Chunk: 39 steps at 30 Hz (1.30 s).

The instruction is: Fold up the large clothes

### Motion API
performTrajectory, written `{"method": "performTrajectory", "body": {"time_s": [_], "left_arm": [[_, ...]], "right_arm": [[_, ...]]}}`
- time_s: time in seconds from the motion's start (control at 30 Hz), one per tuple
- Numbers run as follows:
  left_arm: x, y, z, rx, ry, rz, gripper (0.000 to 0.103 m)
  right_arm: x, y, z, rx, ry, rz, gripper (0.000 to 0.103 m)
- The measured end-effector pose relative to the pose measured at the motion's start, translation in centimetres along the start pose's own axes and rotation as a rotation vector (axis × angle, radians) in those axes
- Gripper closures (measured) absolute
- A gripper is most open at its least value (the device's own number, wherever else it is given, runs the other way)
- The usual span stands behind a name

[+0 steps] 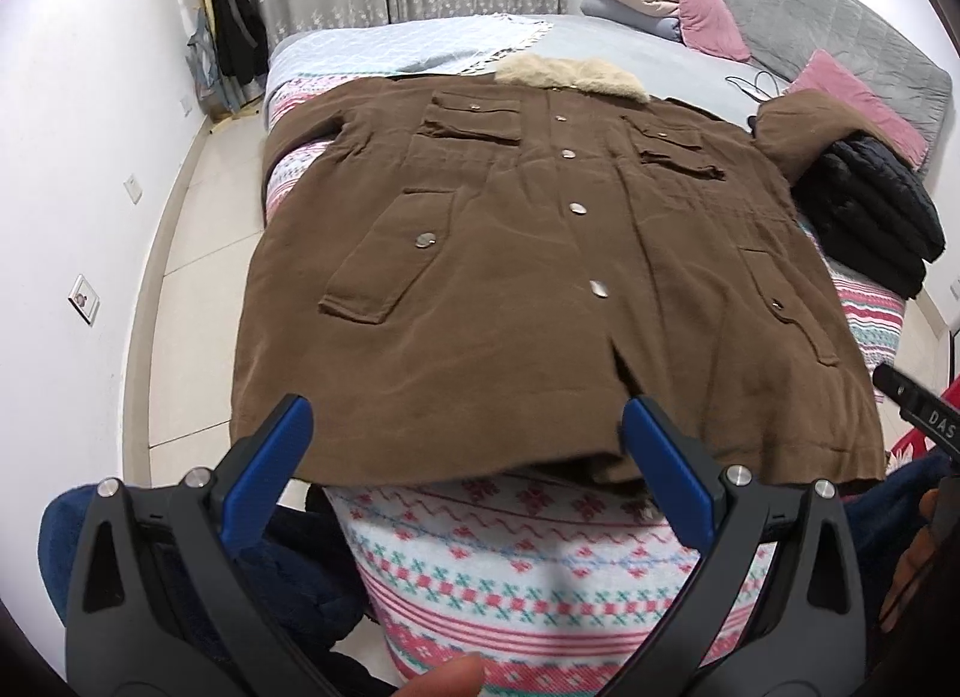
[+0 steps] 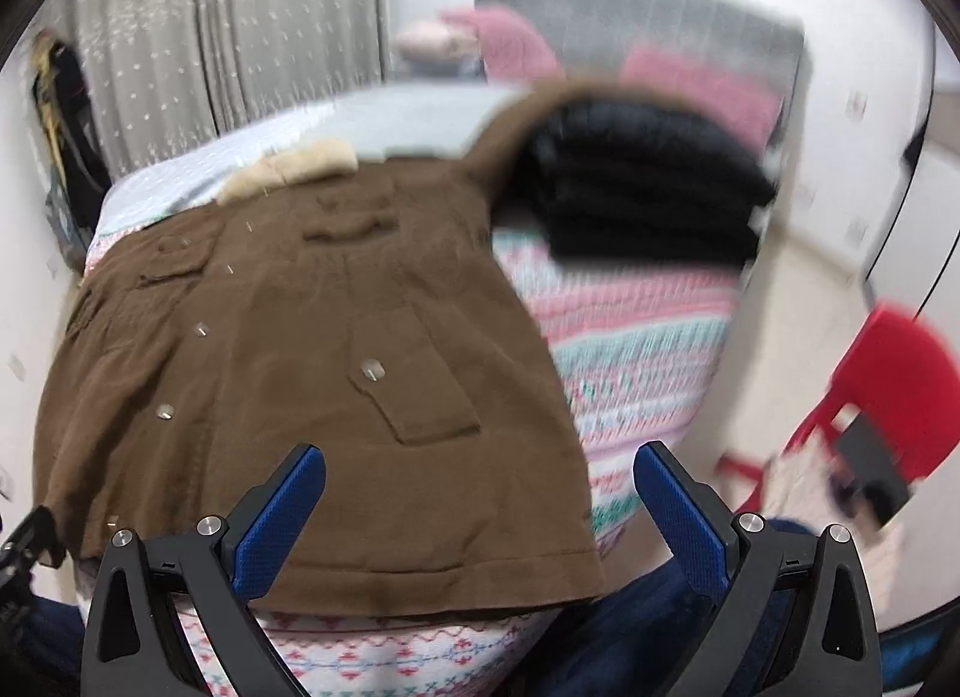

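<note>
A large brown coat (image 1: 540,253) with a cream fur collar (image 1: 573,74) lies flat, front up, on the patterned bedspread (image 1: 528,571); its hem hangs over the near bed edge. My left gripper (image 1: 468,433) hovers open just above the middle of the hem, nothing between its blue pads. In the right wrist view the same coat (image 2: 288,373) fills the left half, blurred by motion. My right gripper (image 2: 480,475) is open over the coat's right hem corner, holding nothing. The coat's right sleeve (image 1: 804,121) rests by a black pile.
A folded black quilted garment (image 1: 870,211) sits on the bed's right side. Pink pillows (image 1: 708,7) and folded bedding lie by the grey headboard. A red plastic chair (image 2: 888,385) stands on the floor at right. Clothes hang in the far left corner.
</note>
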<state>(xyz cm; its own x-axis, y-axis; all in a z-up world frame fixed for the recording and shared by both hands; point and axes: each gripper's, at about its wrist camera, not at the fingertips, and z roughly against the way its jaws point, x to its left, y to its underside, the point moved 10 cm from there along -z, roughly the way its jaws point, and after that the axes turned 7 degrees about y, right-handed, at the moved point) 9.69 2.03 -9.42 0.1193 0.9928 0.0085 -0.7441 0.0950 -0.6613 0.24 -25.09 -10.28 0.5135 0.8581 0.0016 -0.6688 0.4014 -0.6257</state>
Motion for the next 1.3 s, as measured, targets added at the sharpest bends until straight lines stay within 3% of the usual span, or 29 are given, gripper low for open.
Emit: {"method": "performTrajectory", "body": {"time_s": [0.1, 0.17, 0.2, 0.27, 0.33, 0.47, 0.53, 0.57, 0.7, 0.77, 0.83, 0.9, 0.93, 1.03, 1.1, 1.23, 1.3], "left_arm": [[0.7, -0.2, -0.7, 0.023, 0.028, 0.007, 0.0], [1.8, -0.7, -1.3, 0.036, 0.088, 0.044, 0.0], [2.7, -0.9, -1.3, 0.03, 0.083, 0.065, 0.0], [5.4, -1.3, -1.4, 0.007, 0.059, 0.121, 0.0], [8.5, -1.5, -1.6, -0.02, 0.03, 0.189, 0.0], [14.4, 0.1, -2.9, 0.004, -0.043, 0.279, 0.0], [16.0, 1.1, -3.5, 0.012, -0.062, 0.315, 0.0], [16.6, 1.8, -4.1, 0.027, -0.057, 0.341, 0.0], [15.8, 4.5, -7.2, 0.126, 0.091, 0.436, 0.002], [15.0, 5.1, -8.3, 0.14, 0.155, 0.466, 0.014], [14.4, 5.2, -8.5, 0.146, 0.208, 0.481, 0.059], [13.8, 4.7, -8.2, 0.128, 0.272, 0.498, 0.083], [13.9, 4.4, -7.7, 0.118, 0.252, 0.485, 0.088], [15.0, 3.5, -6.4, 0.06, 0.164, 0.437, 0.091], [15.5, 3.2, -6.1, 0.049, 0.153, 0.441, 0.091], [15.2, 2.5, -6.6, 0.057, 0.124, 0.409, 0.09], [15.6, 2.1, -6.1, 0.054, 0.133, 0.425, 0.081]], "right_arm": [[-1.9, 0.8, -3.2, 0.074, 0.004, -0.03, 0.001], [-2.1, 2.0, -4.8, 0.139, -0.037, -0.035, 0.007], [-2.1, 2.6, -5.5, 0.17, -0.067, -0.044, 0.011], [-1.8, 3.7, -6.6, 0.216, -0.11, -0.049, 0.034], [-1.5, 4.4, -6.9, 0.222, -0.126, -0.036, 0.039], [-1.0, 4.7, -6.3, 0.224, -0.134, -0.019, 0.053], [-0.7, 4.5, -6.6, 0.223, -0.139, -0.019, 0.054], [-0.7, 4.4, -6.8, 0.222, -0.144, -0.024, 0.054], [-0.9, 4.3, -7.5, 0.212, -0.145, -0.038, 0.055], [-1.0, 4.1, -7.3, 0.187, -0.136, -0.045, 0.084], [-1.3, 3.5, -6.4, 0.168, -0.171, -0.067, 0.093], [-2.2, 2.6, -5.3, 0.129, -0.158, -0.074, 0.095], [-2.9, 1.9, -4.3, 0.098, -0.134, -0.072, 0.096], [-4.4, 0.3, -1.9, 0.033, -0.11, -0.07, 0.097], [-5.0, -0.2, -1.3, 0.019, -0.106, -0.073, 0.097], [-4.2, 2.4, -5.3, 0.157, -0.049, 0.002, 0.097], [-4.3, 3.1, -5.9, 0.183, -0.044, -0.012, 0.095]]}}
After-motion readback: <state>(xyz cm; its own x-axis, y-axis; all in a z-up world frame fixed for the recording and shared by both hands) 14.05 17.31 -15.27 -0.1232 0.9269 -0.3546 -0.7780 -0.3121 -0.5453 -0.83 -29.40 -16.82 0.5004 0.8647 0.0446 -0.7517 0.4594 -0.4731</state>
